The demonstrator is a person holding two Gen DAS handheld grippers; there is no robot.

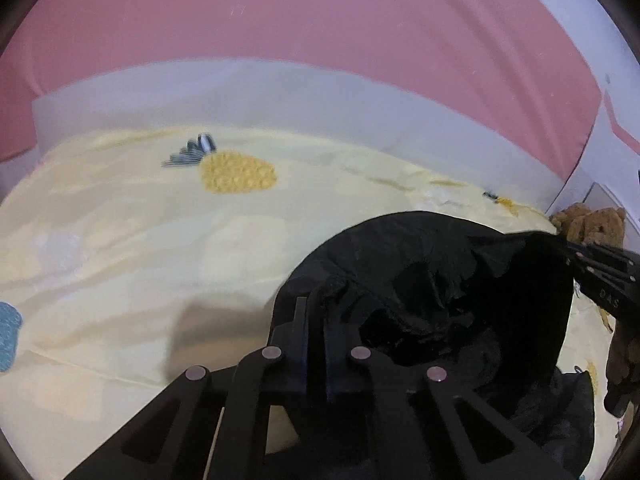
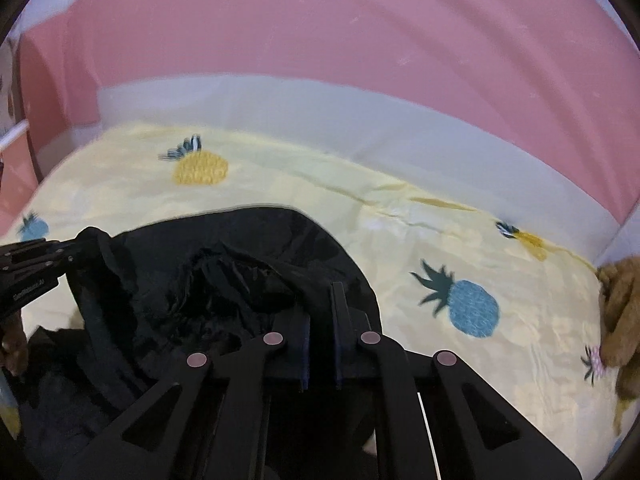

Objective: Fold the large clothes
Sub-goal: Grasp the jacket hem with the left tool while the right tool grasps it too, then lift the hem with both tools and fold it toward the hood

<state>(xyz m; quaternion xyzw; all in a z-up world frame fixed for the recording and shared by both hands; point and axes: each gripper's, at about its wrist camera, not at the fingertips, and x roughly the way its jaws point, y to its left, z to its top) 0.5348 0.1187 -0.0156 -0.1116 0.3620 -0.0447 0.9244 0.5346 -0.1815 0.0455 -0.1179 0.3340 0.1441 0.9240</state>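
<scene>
One black garment [image 1: 420,280] hung bunched between the two grippers above the bed, its lower folds trailing onto the pale yellow pineapple-print bedspread [image 1: 120,240]. The left gripper [image 1: 314,304] had its fingers closed on one edge of the cloth, and the right gripper [image 2: 320,292] pinched the opposite edge the same way. Behind the bed ran a pink and white wall [image 2: 320,40]. A brown plush toy [image 2: 620,312] lay at the bedspread's right side.

A pale yellow pineapple-print bedsheet [image 2: 400,240] below a pink wall [image 2: 320,32]; a brown plush toy [image 2: 622,312] at its right edge
</scene>
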